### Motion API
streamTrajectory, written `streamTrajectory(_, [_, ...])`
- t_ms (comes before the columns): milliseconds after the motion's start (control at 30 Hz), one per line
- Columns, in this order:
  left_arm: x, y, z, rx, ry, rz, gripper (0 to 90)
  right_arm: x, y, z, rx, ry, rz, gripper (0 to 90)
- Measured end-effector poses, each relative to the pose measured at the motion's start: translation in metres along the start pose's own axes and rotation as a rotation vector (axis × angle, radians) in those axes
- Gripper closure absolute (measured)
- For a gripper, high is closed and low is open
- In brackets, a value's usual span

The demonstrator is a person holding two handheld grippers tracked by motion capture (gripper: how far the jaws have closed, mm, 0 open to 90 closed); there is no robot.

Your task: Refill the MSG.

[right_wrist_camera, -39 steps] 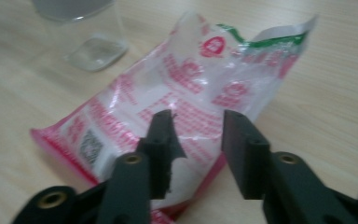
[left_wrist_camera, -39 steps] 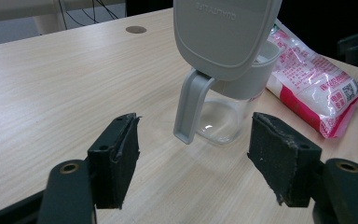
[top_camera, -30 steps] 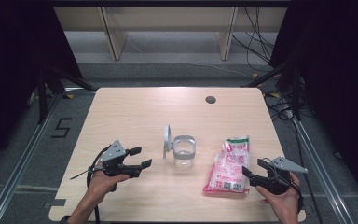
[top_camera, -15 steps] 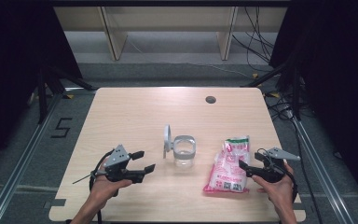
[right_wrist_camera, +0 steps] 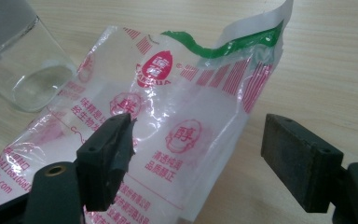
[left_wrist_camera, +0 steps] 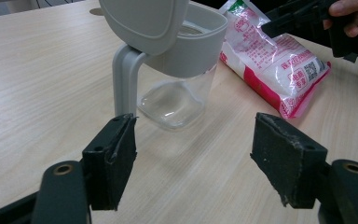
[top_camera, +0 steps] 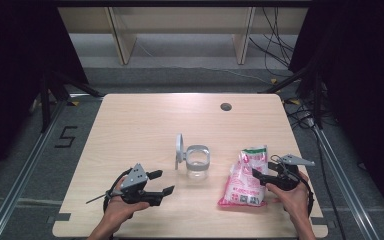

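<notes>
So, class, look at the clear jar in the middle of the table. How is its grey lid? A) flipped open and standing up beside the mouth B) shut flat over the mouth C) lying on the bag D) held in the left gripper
A: the grey lid stands upright on its hinge at the rim of the clear jar, leaving the mouth uncovered.

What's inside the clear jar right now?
The jar looks empty: its clear bottom shows the table through it. The grey collar and raised lid cover the upper inside, so that part cannot be seen.
</notes>
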State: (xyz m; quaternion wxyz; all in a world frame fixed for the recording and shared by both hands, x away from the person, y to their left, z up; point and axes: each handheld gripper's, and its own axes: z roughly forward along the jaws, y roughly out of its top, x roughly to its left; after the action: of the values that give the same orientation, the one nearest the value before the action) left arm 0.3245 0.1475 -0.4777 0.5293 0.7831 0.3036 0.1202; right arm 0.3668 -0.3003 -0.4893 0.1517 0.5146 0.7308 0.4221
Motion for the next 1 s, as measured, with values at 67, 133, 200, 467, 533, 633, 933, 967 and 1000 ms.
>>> streamTrajectory(67, [-0.001, 0.0, 0.0, 0.007, 0.002, 0.028, 29.8, 0.001, 0.001, 0.002, 0.004, 0.011, 0.02, 28.2])
streamTrajectory(133, [-0.001, -0.001, 0.0, 0.007, -0.002, 0.031, 29.8, -0.004, 0.001, 0.005, -0.009, 0.0, -0.034, 29.5])
streamTrajectory(200, [-0.001, -0.001, 0.0, 0.007, 0.002, 0.026, 29.9, -0.002, 0.002, 0.005, -0.005, 0.019, -0.017, 30.9])
streamTrajectory(467, [-0.002, -0.001, 0.0, -0.004, -0.002, -0.005, 29.9, 0.003, 0.004, 0.01, 0.025, 0.016, -0.025, 36.8])
streamTrajectory(533, [-0.003, -0.001, 0.0, 0.004, 0.003, -0.003, 29.9, 0.002, 0.004, 0.013, 0.023, 0.012, -0.051, 42.4])
streamTrajectory(633, [-0.002, -0.001, 0.001, 0.004, -0.012, 0.015, 29.9, 0.004, 0.005, 0.015, 0.033, 0.018, -0.062, 48.6])
streamTrajectory(933, [-0.004, -0.001, 0.001, -0.001, -0.005, -0.004, 30.0, 0.0, 0.006, 0.015, 0.047, 0.01, -0.021, 73.2])
streamTrajectory(967, [-0.004, -0.001, 0.001, -0.001, -0.005, -0.004, 29.9, -0.001, 0.006, 0.018, 0.024, 0.024, -0.017, 75.6])
streamTrajectory(1000, [-0.004, -0.001, 0.001, -0.003, -0.006, -0.004, 29.9, -0.005, 0.007, 0.017, 0.024, 0.044, -0.035, 78.4])
